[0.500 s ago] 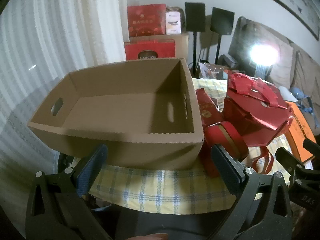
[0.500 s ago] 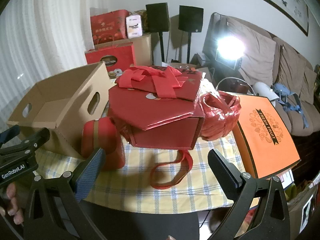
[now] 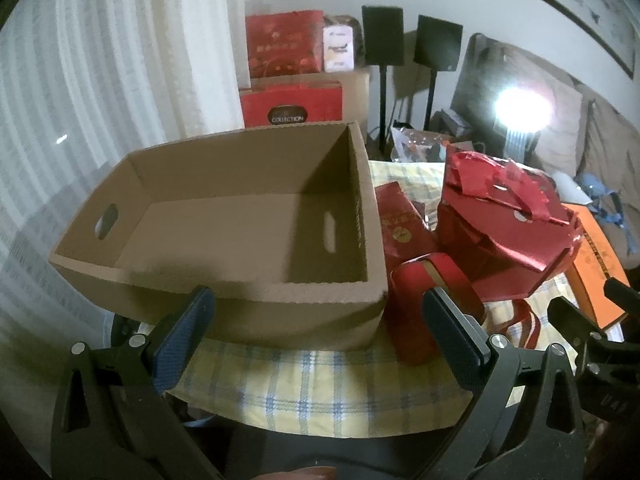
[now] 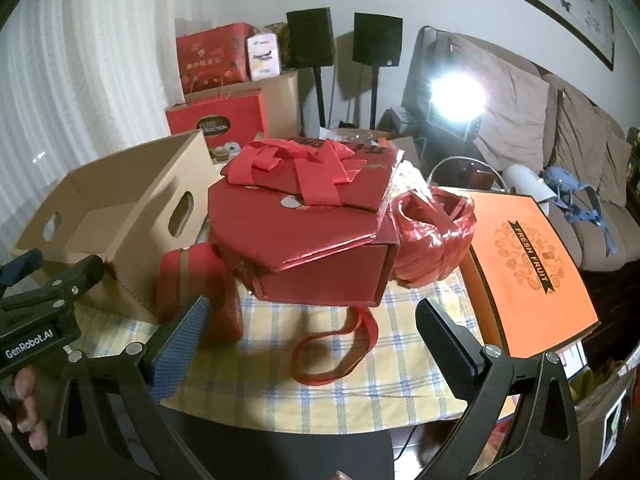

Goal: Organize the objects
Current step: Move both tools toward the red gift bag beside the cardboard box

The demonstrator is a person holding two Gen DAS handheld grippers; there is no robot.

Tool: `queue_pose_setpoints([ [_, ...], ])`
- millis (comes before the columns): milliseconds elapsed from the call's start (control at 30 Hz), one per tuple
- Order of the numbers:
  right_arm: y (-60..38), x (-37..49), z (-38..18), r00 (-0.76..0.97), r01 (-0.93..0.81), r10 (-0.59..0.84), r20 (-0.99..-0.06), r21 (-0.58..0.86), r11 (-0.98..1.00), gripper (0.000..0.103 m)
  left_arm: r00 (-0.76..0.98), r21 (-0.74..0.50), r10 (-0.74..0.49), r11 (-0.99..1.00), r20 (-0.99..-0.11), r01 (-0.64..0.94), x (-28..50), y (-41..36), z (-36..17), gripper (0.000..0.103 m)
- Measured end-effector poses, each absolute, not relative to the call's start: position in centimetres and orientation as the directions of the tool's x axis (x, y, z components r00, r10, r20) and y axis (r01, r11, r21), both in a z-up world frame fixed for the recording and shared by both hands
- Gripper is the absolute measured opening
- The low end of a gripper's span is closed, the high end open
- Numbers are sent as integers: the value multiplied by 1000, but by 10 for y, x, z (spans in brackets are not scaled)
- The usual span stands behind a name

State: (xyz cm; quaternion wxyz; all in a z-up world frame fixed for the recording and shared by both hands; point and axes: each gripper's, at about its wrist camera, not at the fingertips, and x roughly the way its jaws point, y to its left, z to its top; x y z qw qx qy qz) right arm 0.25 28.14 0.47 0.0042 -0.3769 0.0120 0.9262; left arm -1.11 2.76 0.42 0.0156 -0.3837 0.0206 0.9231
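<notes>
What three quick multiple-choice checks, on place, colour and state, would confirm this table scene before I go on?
1. Where does the carton sit relative to the hexagonal box?
A. to its left
B. on top of it
C. to its right

2. What colour is the FRESH FRUIT box?
A. blue
B. orange
C. green

3. What does the carton hold?
A. red boxes
B. a bag
C. nothing

Answers: 1 A, the right view shows the carton left of the box. 2 B, its lid is plainly orange. 3 C, the left view shows a bare floor inside.
</notes>
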Motion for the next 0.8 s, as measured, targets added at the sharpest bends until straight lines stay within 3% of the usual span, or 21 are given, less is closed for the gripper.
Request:
queue_pose_setpoints([
  [433, 289, -8, 15, -718, 4, -24, -695, 30, -1000, 103, -714, 32, 22, -997, -700, -63, -25, 38, 10, 103],
  [600, 293, -11, 17, -721, 9, -28, -693, 32, -999, 103, -707, -39, 95, -995, -701, -96, -34, 36, 14, 103],
  [800, 304, -19, 23, -729, -12, -14, -684, 33, -999, 103, -753, -23, 93, -994, -652, -103, -43, 35, 28, 103],
])
